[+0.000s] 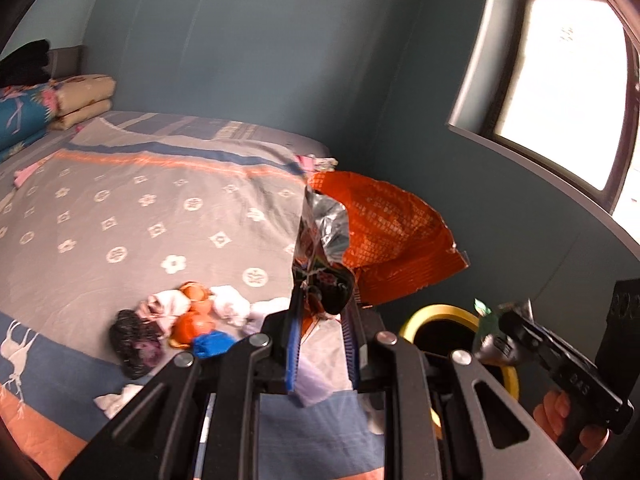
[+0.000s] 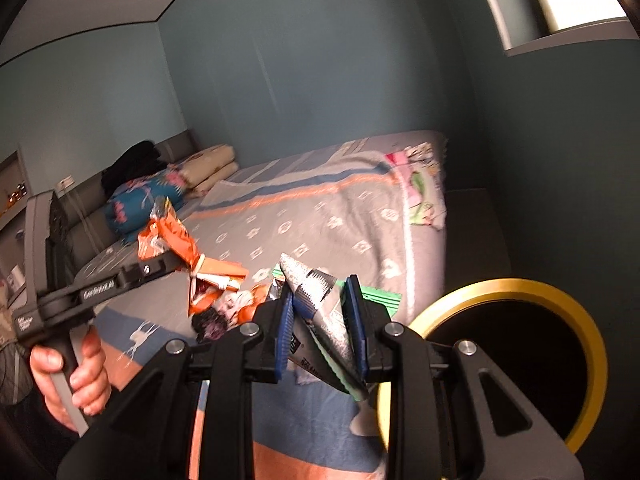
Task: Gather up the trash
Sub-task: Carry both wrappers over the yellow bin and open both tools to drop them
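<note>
Both grippers grip trash: the left gripper (image 1: 320, 332) pinches an orange snack bag (image 1: 392, 232), the right gripper (image 2: 320, 324) a silver wrapper (image 2: 320, 300). Beside the bed (image 2: 360, 208) waits the yellow-rimmed bin (image 2: 592, 340). Carrying step, I judge; next, hold each over its mouth and release.

Both wrist views ride just behind their tools, facing downward — sharing the bed (image 1: 160, 208) and bin (image 2: 520, 292).

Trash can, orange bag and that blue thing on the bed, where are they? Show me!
trash can (image 2: 576, 304), right wrist view, on its yellow rim.
orange bag (image 1: 392, 228), left wrist view, on the middle of its crinkled side.
blue thing (image 1: 214, 343), left wrist view, on its middle, beside the orange scraps.
</note>
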Demonstrator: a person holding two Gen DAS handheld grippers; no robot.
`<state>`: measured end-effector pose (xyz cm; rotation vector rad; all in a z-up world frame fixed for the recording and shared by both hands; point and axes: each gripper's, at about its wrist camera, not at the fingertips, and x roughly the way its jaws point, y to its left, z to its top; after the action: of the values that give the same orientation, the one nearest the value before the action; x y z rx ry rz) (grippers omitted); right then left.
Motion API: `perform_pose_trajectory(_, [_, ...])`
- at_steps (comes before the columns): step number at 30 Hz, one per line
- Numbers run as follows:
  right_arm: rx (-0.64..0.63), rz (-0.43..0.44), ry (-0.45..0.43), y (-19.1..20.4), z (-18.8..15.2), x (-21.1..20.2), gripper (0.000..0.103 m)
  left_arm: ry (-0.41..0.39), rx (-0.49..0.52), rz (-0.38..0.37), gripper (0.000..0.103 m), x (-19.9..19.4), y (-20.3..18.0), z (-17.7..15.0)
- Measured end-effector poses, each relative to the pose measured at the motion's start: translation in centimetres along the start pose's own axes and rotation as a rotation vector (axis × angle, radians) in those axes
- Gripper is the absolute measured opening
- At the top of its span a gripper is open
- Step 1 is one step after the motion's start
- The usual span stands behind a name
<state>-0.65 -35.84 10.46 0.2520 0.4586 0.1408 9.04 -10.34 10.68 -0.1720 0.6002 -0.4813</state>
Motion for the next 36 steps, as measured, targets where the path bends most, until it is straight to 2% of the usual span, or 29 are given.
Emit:
perform_pose_trajectory(7, [0.031, -0.092, -0.065, -1.9, 0.7, -2.2, 0.025, 0.028, 0.037, -0.091, 0.017, 1.4, -4.3, -0.6])
perform_pose_trajectory(15, [0.095, -0.144, -0.094, -4.5, 0.9, -4.0, 0.025, 0.072, 0.035, -0.168, 0.017, 3.4, -7.0, -1.4])
perform_pose_trajectory(32, [0.273, -0.224, -0.111, -10.5, 1.0, -5.8, 0.025, 0.182, 0.025, -0.252, 0.017, 7.4, -11.6, -4.0])
perform_pose_trajectory(36, [0.275, -0.287, -0.123, -11.0, 1.1, -5.7, 0.026, 0.211, 0.048, -0.254, 0.017, 8.7, -13.0, -4.8])
